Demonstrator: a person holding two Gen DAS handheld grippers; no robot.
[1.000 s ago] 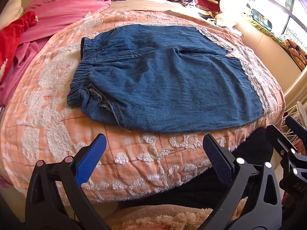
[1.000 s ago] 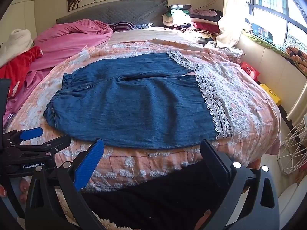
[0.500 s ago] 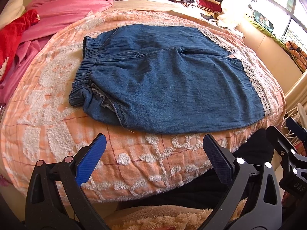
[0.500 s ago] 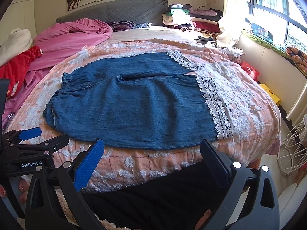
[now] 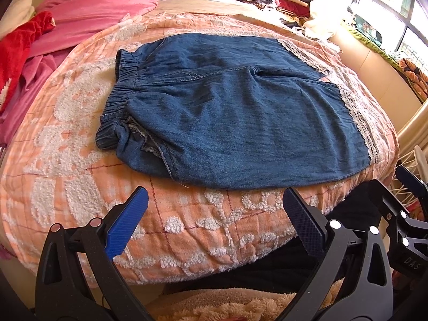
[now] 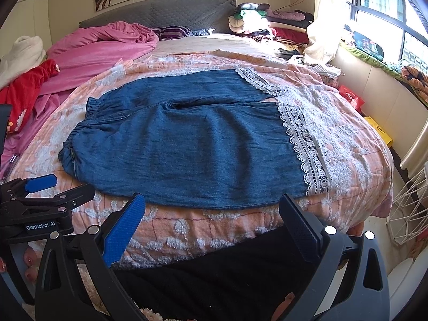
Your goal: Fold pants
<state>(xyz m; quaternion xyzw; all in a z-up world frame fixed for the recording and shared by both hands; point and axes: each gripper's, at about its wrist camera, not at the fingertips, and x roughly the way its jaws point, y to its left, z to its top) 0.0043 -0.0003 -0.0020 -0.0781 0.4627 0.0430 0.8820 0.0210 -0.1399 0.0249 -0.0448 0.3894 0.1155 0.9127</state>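
Left hand-held gripper edged nearer pants, agape.

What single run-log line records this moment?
step: pre-grasp | denim pants: flat on bedspread, unfolded | left gripper: open, empty | right gripper: open, empty

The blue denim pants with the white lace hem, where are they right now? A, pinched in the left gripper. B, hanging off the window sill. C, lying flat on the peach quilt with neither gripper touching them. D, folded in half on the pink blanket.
C: the blue denim pants lie spread on the peach quilt, while the left gripper and right gripper hover open short of them.
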